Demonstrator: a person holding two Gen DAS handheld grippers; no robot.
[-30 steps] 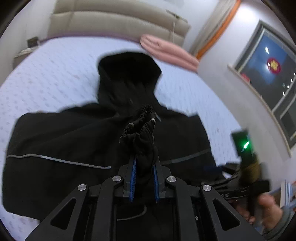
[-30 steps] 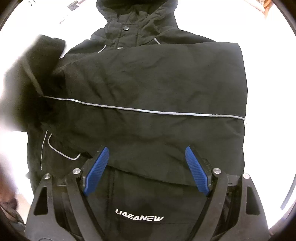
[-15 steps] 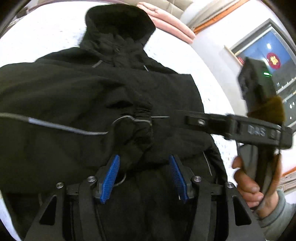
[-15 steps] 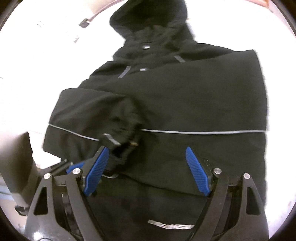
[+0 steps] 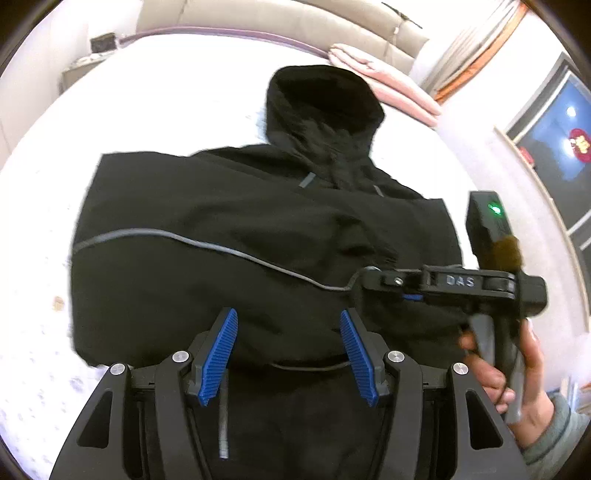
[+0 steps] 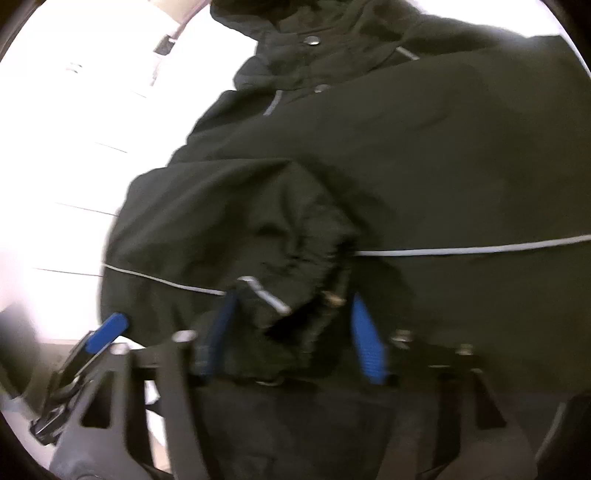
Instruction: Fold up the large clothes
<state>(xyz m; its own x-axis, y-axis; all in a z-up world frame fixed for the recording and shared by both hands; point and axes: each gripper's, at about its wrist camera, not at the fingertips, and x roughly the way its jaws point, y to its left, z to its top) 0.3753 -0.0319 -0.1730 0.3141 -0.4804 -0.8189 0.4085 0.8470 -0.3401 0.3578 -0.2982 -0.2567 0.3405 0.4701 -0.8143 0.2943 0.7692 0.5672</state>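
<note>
The left gripper, its two blue ribbed pads spread wide with nothing between them, hovers over the near hem of a large black hooded jacket with thin grey reflective piping that lies flat on a white dotted bedspread. To the right, the person's right hand grasps the handle of the right gripper, which reaches in sideways across the jacket's right half, its tip at the end of the folded-in sleeve. The right wrist view shows what the left cannot: the gathered black sleeve cuff sits bunched between that gripper's blue pads, which are parted around it; whether they press the cloth cannot be told through the motion blur. The same view shows two metal snap buttons on the collar and, at lower left, one blue pad of the left gripper beside the jacket's edge. The left wrist view alone takes in the room. The jacket's hood points to the far side of the bed; beyond it to the right lies a folded pink blanket against a beige padded headboard. A dark window with a red ornament fills the right wall, with an orange-edged curtain beside it.
</note>
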